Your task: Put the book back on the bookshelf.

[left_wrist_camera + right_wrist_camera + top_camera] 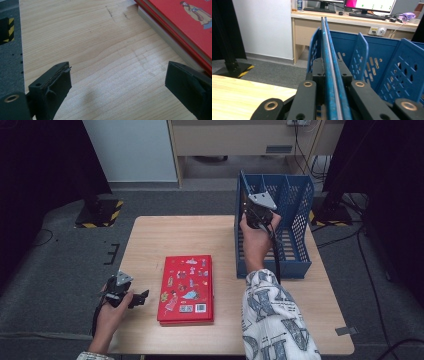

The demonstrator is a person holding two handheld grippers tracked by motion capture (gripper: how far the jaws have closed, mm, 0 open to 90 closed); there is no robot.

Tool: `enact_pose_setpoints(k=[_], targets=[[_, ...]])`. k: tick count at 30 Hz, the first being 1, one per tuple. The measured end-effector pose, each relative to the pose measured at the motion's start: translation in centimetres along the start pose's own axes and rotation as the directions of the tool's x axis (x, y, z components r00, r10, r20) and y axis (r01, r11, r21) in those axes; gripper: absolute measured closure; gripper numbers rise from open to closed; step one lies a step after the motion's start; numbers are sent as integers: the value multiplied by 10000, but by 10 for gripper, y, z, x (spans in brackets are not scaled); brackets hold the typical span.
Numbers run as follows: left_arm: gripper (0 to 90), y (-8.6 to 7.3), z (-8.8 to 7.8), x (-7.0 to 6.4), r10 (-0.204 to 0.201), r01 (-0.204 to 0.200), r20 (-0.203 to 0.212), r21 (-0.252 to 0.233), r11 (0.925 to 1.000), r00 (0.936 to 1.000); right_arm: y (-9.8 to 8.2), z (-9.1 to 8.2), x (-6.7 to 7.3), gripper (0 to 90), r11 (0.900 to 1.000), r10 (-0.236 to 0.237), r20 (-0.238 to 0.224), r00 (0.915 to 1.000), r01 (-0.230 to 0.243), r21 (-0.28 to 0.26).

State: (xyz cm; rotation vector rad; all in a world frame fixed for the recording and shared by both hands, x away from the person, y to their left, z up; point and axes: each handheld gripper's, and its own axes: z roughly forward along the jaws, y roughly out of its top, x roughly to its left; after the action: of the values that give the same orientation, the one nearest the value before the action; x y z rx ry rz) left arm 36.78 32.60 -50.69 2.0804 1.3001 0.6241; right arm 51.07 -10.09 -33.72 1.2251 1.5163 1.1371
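A red book point(186, 287) with cartoon stickers lies flat near the front middle of the wooden table point(165, 235). My left gripper point(142, 297) rests just left of it, pointing at the book. In the left gripper view this gripper point(118, 67) stands open over bare wood, and the red book's point(180, 22) edge lies by the right-hand jaw. A blue mesh file rack point(295, 195) stands at the table's back right. My right gripper point(254, 211) is shut on the top edge of its left wall. In the right gripper view the pads point(319, 67) clamp that thin blue wall point(329, 50).
The blue rack point(392, 72) has several upright dividers. Black stand bases with yellow hazard stripes sit on the floor at the back left point(100, 212) and back right point(332, 212). A desk point(362, 17) with monitors stands behind. The right gripper's cable runs along the sleeve point(275, 315).
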Motion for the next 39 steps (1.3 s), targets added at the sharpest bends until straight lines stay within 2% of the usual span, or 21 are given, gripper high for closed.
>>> enact_pose_setpoints(k=[5, 11, 16, 21, 32, 37, 39], targets=[[57, 0, 0, 0, 11, -11, -7, -2, 10000, 10000, 0, 0, 2, 787, 10000, 35, -71, 10000, -35, -1], [57, 0, 0, 0, 16, -16, -2, -4, 10000, 10000, 0, -3, 2, 709, 10000, -20, -275, 9996, 21, 49], [57, 0, -1, 0, 31, -31, -16, 2, 10000, 10000, -1, -11, 3, 600, 9999, -102, -595, 9982, 104, 34], [57, 0, 0, -1, 26, -26, -12, 9, 10000, 10000, -4, -20, 2, 565, 9999, -121, -831, 9965, 126, 55], [57, 1, 0, -1, 42, -42, -9, 7, 10000, 10000, -12, -36, -6, 551, 9998, -171, -998, 9949, 178, 58], [57, 1, 0, -2, 55, -55, -6, 18, 10000, 10000, -23, -40, -10, 569, 9994, -234, -1035, 9944, 259, 221], [57, 0, 0, -1, 44, -44, -13, 23, 10000, 10000, -27, -41, -11, 562, 9985, -405, -988, 9943, 438, 317]])
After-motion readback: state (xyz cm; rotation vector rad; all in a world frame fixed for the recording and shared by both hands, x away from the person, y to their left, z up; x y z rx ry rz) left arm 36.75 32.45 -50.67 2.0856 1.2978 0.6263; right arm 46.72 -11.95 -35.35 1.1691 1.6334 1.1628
